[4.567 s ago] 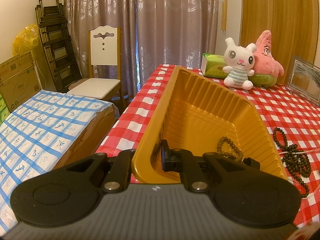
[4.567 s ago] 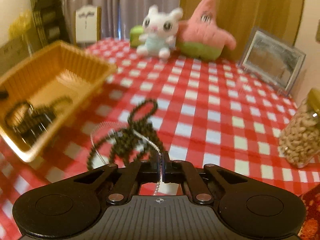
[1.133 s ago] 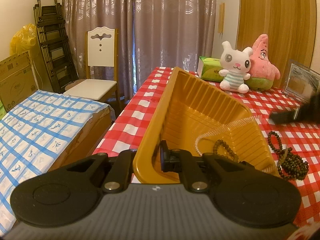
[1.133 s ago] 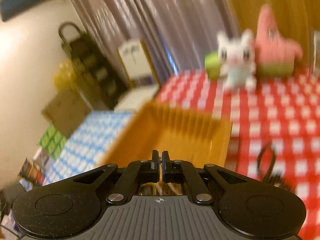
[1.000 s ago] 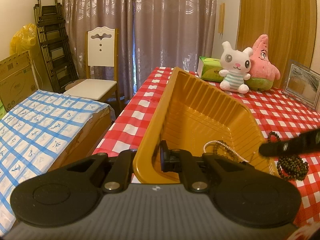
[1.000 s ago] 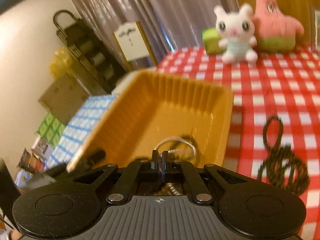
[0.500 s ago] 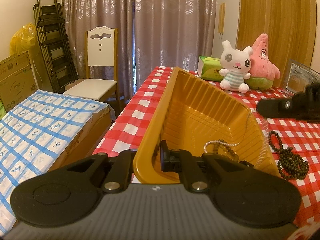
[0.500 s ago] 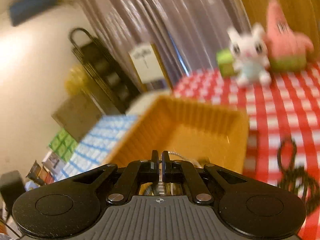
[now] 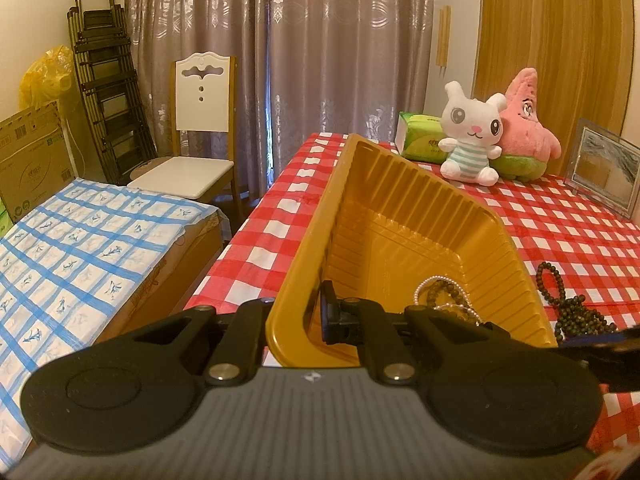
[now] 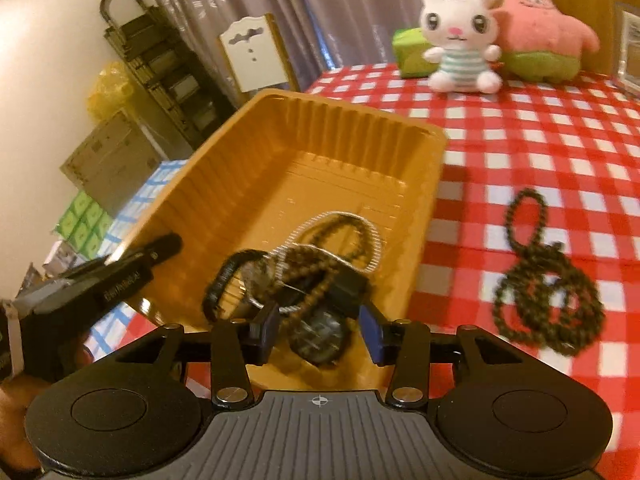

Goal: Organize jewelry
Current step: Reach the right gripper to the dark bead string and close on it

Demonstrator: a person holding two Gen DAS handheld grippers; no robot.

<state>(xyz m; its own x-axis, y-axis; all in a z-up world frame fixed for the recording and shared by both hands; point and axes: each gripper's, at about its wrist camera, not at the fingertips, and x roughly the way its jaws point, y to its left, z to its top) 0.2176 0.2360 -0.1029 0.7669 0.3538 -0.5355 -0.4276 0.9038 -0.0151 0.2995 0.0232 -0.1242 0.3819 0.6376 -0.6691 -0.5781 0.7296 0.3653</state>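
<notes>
Right gripper (image 10: pixel 318 334): jaws apart and just been opening, nothing pinched; it hovers over the near end of the tray with the jewelry pile showing between the pads.
Left gripper (image 9: pixel 316 314): clamped on the near rim of the orange tray (image 9: pixel 304 248), one pad inside the wall, one outside, tipping the tray up.
Jewelry in tray: a white pearl strand (image 10: pixel 362 224), a brown bead bracelet (image 10: pixel 316 260), a black band (image 10: pixel 224 276) and a dark watch (image 10: pixel 320 334) lie tangled at the tray's near end.
Still outside: a long dark bead necklace (image 10: pixel 544 280) on the checked tablecloth (image 10: pixel 540 140), just beside the tray's right wall.
Far edge of the table: a white rabbit plush (image 10: pixel 460 36), a pink starfish plush (image 10: pixel 540 20), a green tissue pack (image 10: pixel 408 52).
Risk, tangle: the heaped strands may snag together, so another drop on top would likely knot them worse.
Risk, tray: it is held by one rim only; a slip there could spill the pile.
Risk, necklace: its loops sprawl, so a pinch on one strand may leave the rest trailing over the wall.
Writing: small white lettering on the left gripper's arm in the right wrist view, too blurred to read; printing on the cardboard box (image 9: pixel 28 160) illegible.
</notes>
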